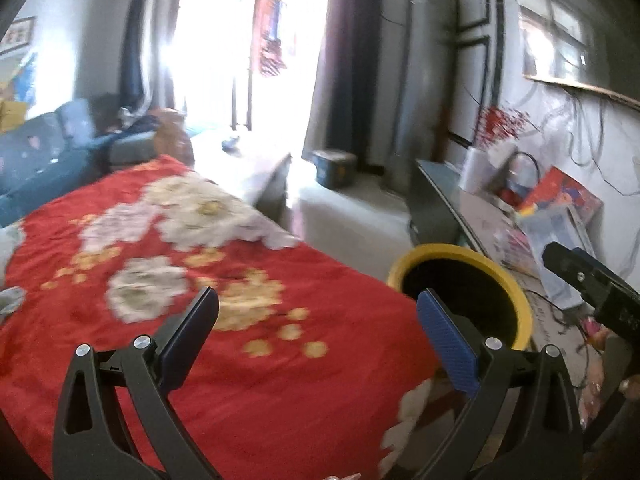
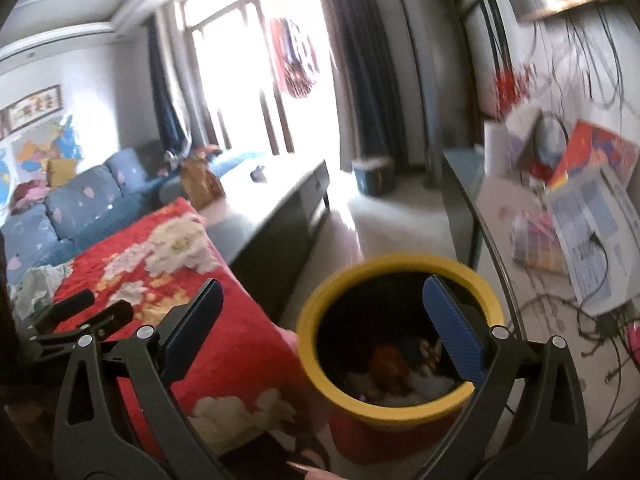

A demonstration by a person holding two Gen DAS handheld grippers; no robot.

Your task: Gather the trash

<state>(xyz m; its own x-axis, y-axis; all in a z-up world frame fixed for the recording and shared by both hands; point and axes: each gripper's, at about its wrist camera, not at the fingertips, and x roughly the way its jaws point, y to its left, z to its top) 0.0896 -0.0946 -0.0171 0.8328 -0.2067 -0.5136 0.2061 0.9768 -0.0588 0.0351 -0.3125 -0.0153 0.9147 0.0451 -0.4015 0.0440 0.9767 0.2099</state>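
- Both grippers, left gripper (image 1: 318, 320) and right gripper (image 2: 324, 312), hold nothing, jaws spread wide.
- Yellow-rimmed trash bin (image 2: 400, 404) beside red floral blanket (image 1: 240, 360) may tip if knocked.

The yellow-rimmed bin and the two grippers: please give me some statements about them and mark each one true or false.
1. The bin already holds some trash. True: several pieces lie at its bottom in the right wrist view.
2. The right gripper is shut on a piece of trash. False: its jaws stand wide open with nothing between them.
3. The left gripper is open and empty. True.
4. The bin stands on top of the red flowered blanket. False: it stands beside the blanket's edge, lower down.
5. The bin's rim is blue. False: it is yellow.
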